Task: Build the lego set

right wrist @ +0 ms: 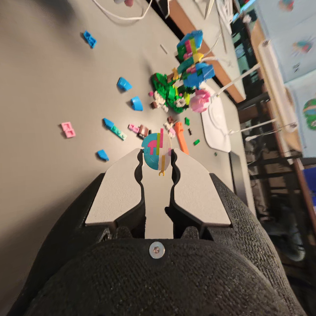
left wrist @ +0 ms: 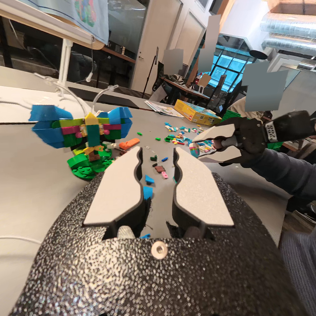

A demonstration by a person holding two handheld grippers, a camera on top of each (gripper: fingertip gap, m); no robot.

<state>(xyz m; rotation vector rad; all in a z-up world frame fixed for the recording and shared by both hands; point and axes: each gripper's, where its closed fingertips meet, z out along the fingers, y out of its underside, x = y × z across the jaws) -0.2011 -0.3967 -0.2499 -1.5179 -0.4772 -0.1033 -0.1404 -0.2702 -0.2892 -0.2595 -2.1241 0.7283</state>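
Right hand-held gripper point(right wrist: 156, 153) clamping rounded wing piece point(right wrist: 156, 152) at fingertips, left hand-held gripper point(left wrist: 158, 152) parted, empty

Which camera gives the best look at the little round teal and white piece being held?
The right wrist view: the round piece sits close and face-on in the right gripper. The left wrist view shows only a small, partly hidden edge of it.

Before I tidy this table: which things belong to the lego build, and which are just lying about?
Part of the build:
butterfly model
small round piece held in the right gripper
loose bricks
orange brick separator
instruction booklet
left gripper, open and empty

Just lying about:
yellow box
white cable
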